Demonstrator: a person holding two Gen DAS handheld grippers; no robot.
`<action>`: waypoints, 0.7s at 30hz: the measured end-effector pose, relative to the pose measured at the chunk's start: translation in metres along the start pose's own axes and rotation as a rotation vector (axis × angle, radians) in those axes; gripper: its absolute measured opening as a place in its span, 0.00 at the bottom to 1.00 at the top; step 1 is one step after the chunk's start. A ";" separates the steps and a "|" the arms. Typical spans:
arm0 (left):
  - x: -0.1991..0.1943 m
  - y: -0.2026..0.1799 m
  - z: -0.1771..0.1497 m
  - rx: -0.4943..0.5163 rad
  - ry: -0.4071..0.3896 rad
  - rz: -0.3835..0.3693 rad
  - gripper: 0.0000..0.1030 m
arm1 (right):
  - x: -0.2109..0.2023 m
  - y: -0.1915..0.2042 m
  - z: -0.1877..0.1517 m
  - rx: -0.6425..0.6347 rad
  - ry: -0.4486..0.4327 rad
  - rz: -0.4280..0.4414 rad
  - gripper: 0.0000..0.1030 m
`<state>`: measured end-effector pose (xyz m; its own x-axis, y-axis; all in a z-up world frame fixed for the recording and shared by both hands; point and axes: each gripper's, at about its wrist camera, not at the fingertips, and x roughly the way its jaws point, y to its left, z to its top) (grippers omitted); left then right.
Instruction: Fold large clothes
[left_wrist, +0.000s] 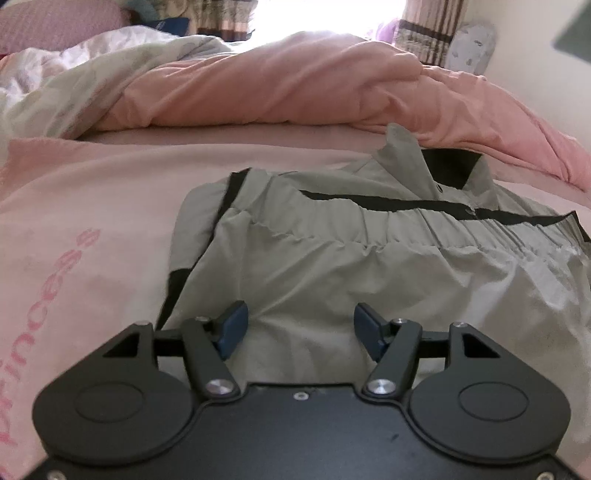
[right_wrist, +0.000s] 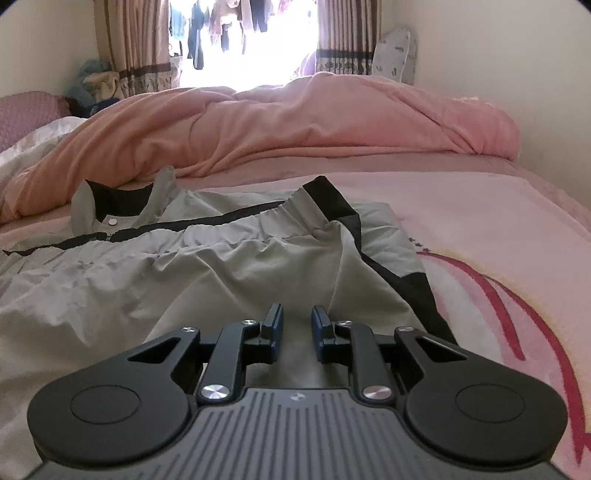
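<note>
- While both tools hang over the bed, I see the grey jacket with black stripes lying crumpled on the pink sheet, collar toward the bunched pink quilt.
- My left gripper stands wide apart above the jacket's near edge, nothing between its blue pads.
- My right gripper shows a narrow gap, holding nothing, over the jacket's grey cloth beside a black panel.
- Curtains frame a bright window behind.
</note>
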<state>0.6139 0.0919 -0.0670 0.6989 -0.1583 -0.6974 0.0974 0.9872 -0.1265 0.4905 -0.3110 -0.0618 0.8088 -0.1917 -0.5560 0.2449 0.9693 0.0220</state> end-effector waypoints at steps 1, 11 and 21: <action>-0.010 0.002 0.000 -0.011 -0.004 0.001 0.63 | -0.004 -0.001 0.002 0.013 0.003 0.003 0.22; -0.101 0.012 -0.084 0.014 -0.023 -0.048 0.63 | -0.091 -0.031 -0.032 -0.025 -0.085 0.003 0.22; -0.094 0.029 -0.117 -0.034 -0.039 -0.076 0.63 | -0.077 -0.052 -0.067 0.025 0.000 -0.033 0.21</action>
<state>0.4680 0.1328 -0.0874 0.7173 -0.2316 -0.6571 0.1281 0.9709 -0.2023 0.3797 -0.3364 -0.0756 0.8001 -0.2237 -0.5566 0.2847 0.9583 0.0240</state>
